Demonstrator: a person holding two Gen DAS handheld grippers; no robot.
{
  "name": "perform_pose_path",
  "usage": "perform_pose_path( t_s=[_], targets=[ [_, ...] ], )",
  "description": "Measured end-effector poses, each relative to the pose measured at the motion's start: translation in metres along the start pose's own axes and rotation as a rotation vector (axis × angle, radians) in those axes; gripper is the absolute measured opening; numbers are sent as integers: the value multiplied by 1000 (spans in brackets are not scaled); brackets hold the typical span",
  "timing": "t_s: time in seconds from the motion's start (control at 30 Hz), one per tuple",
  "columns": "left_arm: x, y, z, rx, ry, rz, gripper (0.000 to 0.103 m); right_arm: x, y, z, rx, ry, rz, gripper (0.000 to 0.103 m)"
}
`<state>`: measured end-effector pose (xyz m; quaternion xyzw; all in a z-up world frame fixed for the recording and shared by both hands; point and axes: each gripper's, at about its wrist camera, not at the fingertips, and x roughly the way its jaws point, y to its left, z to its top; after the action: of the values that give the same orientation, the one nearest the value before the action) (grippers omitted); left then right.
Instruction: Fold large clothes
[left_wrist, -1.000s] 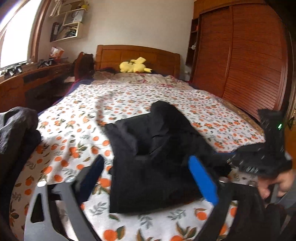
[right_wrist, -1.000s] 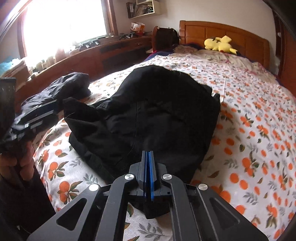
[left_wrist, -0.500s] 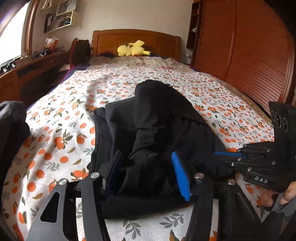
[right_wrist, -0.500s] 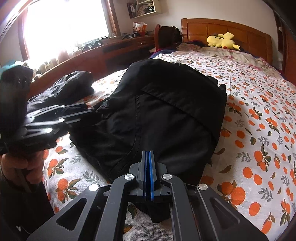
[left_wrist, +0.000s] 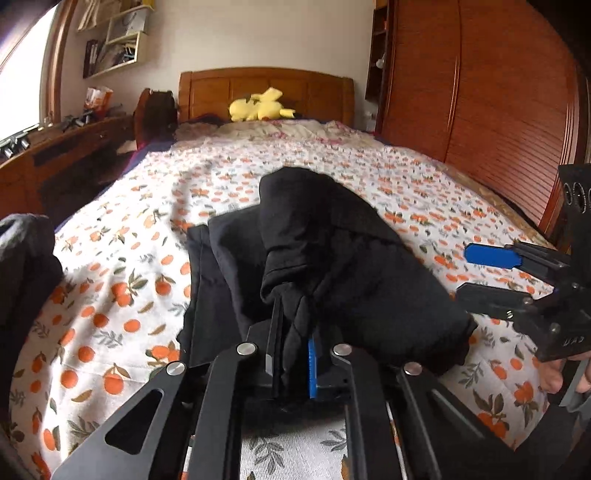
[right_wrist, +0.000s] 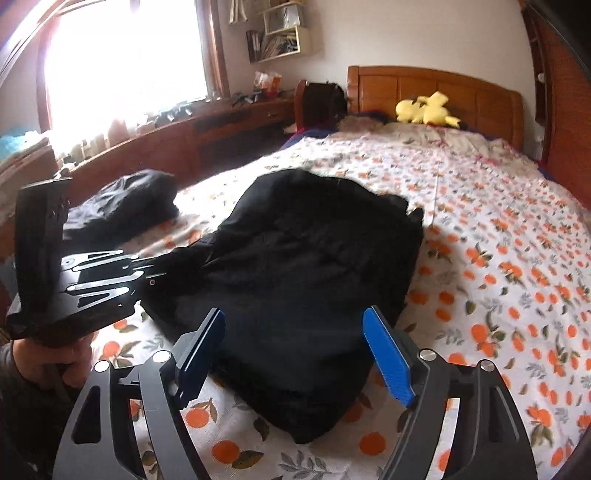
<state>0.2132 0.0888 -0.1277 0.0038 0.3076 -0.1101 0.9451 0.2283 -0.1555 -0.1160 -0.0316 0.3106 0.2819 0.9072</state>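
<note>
Nearest you, the left gripper (left_wrist: 291, 354) has just been closing, and its fingers (left_wrist: 312, 363) now pinch a bunched fold of the black garment (left_wrist: 332, 280) at its near edge. The right gripper (right_wrist: 293, 354) has just been opening; its fingers (right_wrist: 388, 360) stand wide, poised above the garment's near hem with nothing between them.

The garment lies in a thick, partly folded heap on the near half of the bed (left_wrist: 110, 295), well short of the pillows. In the left wrist view its left side lies flat in stacked layers, and a rumpled hump rises along the middle.

Judged from this, the step in hand is taking hold of the near edge for the next fold. Check that the left pinch has caught all the layers you mean to carry, not only the top one. Set the right fingers on the matching edge well apart from the left grip, so that the fold line lies straight. The fabric looks heavy and limp and will likely sag between two holds.

A second dark garment (right_wrist: 125, 206) lies at the bed's left edge. Farther off are the orange-print bedspread (right_wrist: 517, 258), a yellow plush toy (left_wrist: 260, 107) by the wooden headboard (left_wrist: 266, 88), a window (right_wrist: 122, 55) with a desk (right_wrist: 207, 125) to the left, and a slatted wardrobe (left_wrist: 480, 92) to the right.
</note>
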Motion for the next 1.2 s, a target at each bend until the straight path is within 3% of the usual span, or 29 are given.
perform_pose_path(
  t_s=[0.03,0.1,0.5,1.0,1.07,1.1,1.13,1.2],
  targets=[
    [-3,0,2,1,-7,-1,11,-4,0,1,-1,-11,-7,88],
    [-10,2,6,2,-23,-1,11,-18,-1,6,3,-56,-31,96],
    [-26,14,14,0,-29,33,10,-54,-15,21,22,-115,-66,96],
    [-8,42,-11,-10,33,72,10,-56,-12,21,7,-129,-70,96],
    [-6,45,-13,-13,36,71,11,-51,-9,21,-10,-104,-59,82],
    [-4,48,-14,-17,37,68,11,-48,-9,21,-15,-88,-65,61],
    [-4,49,-14,-20,37,67,11,-45,-8,20,-18,-77,-71,54],
    [-2,53,-16,-29,37,64,11,-40,-6,19,-18,-67,-66,52]
  ],
)
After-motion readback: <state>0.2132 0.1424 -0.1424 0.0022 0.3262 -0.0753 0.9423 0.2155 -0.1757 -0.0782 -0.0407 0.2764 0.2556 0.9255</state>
